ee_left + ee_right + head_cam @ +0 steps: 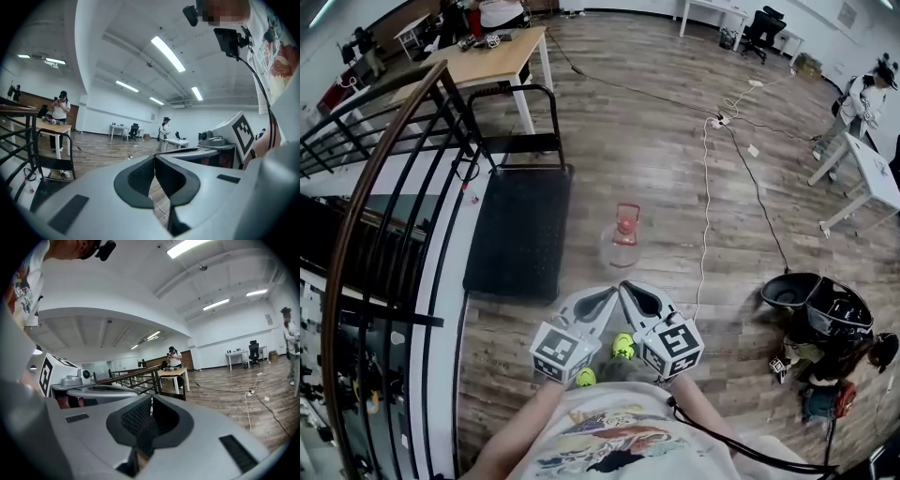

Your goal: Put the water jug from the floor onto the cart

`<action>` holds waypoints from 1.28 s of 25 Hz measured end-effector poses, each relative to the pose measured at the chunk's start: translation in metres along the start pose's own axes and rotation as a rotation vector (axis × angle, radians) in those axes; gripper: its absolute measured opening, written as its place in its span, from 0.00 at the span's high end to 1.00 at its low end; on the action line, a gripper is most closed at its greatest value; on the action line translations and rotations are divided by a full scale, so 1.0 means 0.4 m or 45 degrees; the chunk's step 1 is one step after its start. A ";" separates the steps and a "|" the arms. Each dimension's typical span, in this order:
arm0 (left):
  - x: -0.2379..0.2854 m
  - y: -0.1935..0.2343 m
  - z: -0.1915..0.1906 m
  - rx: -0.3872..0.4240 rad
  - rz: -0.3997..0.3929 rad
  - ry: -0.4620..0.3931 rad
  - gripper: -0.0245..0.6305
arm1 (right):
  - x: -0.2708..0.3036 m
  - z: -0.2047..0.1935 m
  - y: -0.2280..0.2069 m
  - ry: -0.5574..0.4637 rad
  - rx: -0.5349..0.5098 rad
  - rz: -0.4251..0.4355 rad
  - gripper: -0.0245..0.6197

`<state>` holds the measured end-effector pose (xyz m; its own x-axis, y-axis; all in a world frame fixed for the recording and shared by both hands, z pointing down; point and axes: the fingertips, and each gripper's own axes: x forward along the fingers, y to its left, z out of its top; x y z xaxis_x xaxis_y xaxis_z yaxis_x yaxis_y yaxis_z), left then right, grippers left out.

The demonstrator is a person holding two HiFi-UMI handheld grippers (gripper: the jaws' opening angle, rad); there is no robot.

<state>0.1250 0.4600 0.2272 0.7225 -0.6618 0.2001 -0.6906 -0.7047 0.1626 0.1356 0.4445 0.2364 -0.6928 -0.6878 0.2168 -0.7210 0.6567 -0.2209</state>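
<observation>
The water jug (pixel 622 240), clear with a red cap and handle, stands upright on the wooden floor. It is just right of the black flat cart (pixel 520 234), whose upright push handle (pixel 521 91) is at the far end. My left gripper (pixel 611 292) and right gripper (pixel 625 285) are held side by side, close to my body, a short way short of the jug and touching nothing. Both are shut and empty, as the left gripper view (pixel 154 161) and the right gripper view (pixel 151 404) show. The jug is hidden in both gripper views.
A dark stair railing (pixel 366 187) runs along the left of the cart. White cables (pixel 705 216) and a black one cross the floor right of the jug. Black bins (pixel 816 302) and tools lie at the right. A wooden table (pixel 483 58) stands beyond the cart. A person (pixel 862 103) stands by a white desk.
</observation>
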 end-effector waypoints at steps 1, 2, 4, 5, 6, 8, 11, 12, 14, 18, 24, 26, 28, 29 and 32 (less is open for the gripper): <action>0.015 0.007 -0.003 -0.004 0.006 0.004 0.94 | 0.008 -0.002 -0.015 0.006 -0.003 0.014 0.93; 0.030 0.013 -0.006 -0.011 0.012 0.007 0.94 | 0.015 -0.003 -0.030 0.011 -0.007 0.032 0.93; 0.059 0.025 -0.009 -0.025 0.030 0.017 0.94 | 0.029 -0.005 -0.057 0.021 -0.015 0.074 0.93; 0.071 0.031 -0.010 -0.025 0.041 0.023 0.94 | 0.036 -0.005 -0.070 0.025 -0.016 0.097 0.93; 0.083 0.037 -0.009 -0.022 0.051 0.030 0.94 | 0.043 -0.004 -0.081 0.027 -0.016 0.118 0.93; 0.104 0.048 -0.007 -0.010 0.064 0.041 0.94 | 0.055 -0.001 -0.101 0.031 -0.015 0.149 0.93; 0.140 0.052 -0.005 0.001 0.084 0.045 0.94 | 0.060 0.003 -0.134 0.036 -0.014 0.181 0.93; 0.154 0.054 -0.003 0.011 0.095 0.044 0.94 | 0.062 0.004 -0.148 0.037 -0.015 0.191 0.93; 0.183 0.059 0.005 0.034 0.113 0.028 0.94 | 0.066 0.000 -0.179 0.045 -0.032 0.202 0.93; 0.234 0.058 0.014 0.047 0.141 0.010 0.94 | 0.054 0.002 -0.241 0.049 -0.051 0.183 0.92; 0.274 0.074 -0.002 0.030 0.175 0.042 0.94 | 0.055 0.012 -0.268 0.043 -0.040 0.174 0.93; 0.287 0.076 -0.008 0.028 0.163 0.039 0.94 | 0.061 0.005 -0.273 0.052 -0.038 0.172 0.93; 0.294 0.082 -0.018 0.017 0.153 0.039 0.94 | 0.068 -0.008 -0.279 0.064 -0.032 0.161 0.93; 0.298 0.086 -0.021 0.013 0.146 0.040 0.94 | 0.071 -0.012 -0.283 0.069 -0.031 0.153 0.93; 0.322 0.101 -0.018 0.021 0.107 0.041 0.94 | 0.085 -0.007 -0.308 0.068 -0.031 0.109 0.92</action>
<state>0.1902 0.3481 0.2665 0.6604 -0.7104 0.2431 -0.7478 -0.6514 0.1280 0.2009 0.3410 0.2737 -0.7507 -0.6120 0.2488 -0.6590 0.7199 -0.2178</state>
